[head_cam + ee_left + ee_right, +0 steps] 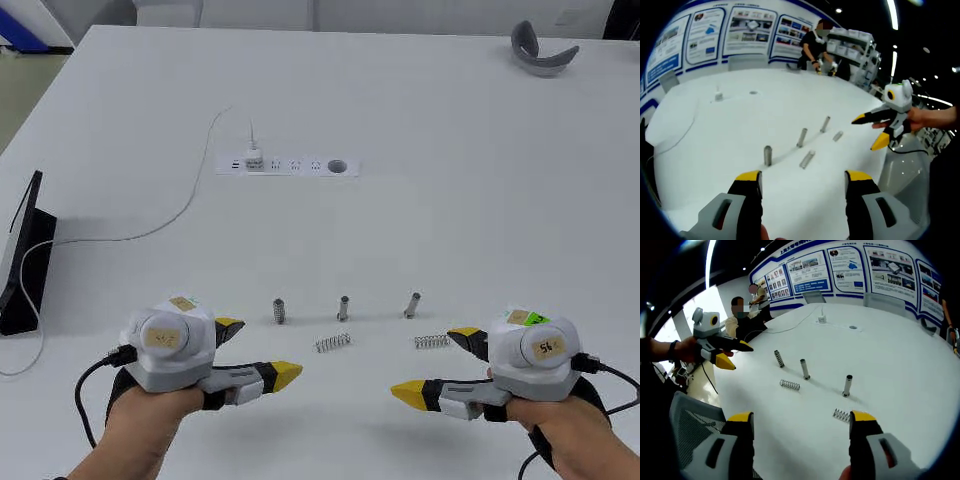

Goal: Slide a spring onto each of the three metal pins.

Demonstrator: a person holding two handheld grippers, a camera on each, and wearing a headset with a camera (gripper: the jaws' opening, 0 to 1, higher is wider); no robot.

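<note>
I have the left gripper [258,350] and the right gripper [432,362] low over the near edge of the white table [450,200], one on each side of the work, tips pointing inward towards each other. Both have their yellow-tipped jaws spread wide with nothing between them, and in each gripper view I look out between the two jaws at bare tabletop. The three metal pins stand upright in a row across the table just beyond the grippers. The left pin [279,311] wears a spring [778,358] coiled around its shaft, clearest in the right gripper view. The middle pin [343,308] and the right pin [412,305] are bare. One loose spring [333,343] lies flat on the table just in front of the middle pin, near it but not touching. A second loose spring [432,341] lies flat in front of the right pin, just beside the right gripper's upper jaw. Further back, a white power strip [287,165] sits flush in the tabletop with a plug and a cable [190,195] running off to the left.
</note>
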